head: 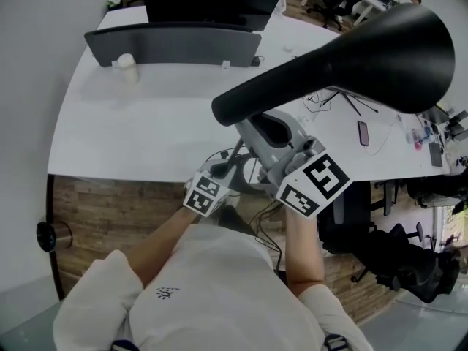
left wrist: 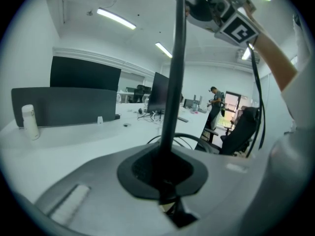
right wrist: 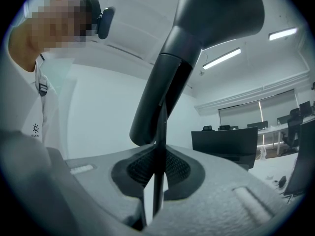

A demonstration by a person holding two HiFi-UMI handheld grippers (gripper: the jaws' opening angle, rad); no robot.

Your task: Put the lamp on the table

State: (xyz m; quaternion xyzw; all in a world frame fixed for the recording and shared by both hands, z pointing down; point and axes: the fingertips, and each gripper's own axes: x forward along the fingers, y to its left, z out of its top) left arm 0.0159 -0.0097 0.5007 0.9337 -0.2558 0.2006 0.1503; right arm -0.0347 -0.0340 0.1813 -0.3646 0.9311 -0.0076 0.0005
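The white table [head: 131,130] spans the head view from 9 to 3 o'clock, with wood floor [head: 110,210] below it and a long office beyond. The black lamp [head: 351,57] is held at the table's near edge. Its shade points toward 2 o'clock and covers part of the tabletop, and its foot shows in no view. Both forearms reach toward 12 o'clock. The right gripper [right wrist: 156,181], level, pinches the thin pole [left wrist: 174,82] high up. The left gripper [left wrist: 166,183], tipped downward at its 8 o'clock, clamps the pole lower down. A grey divider [head: 172,46] and a white bottle [head: 126,66] stand at 11 o'clock.
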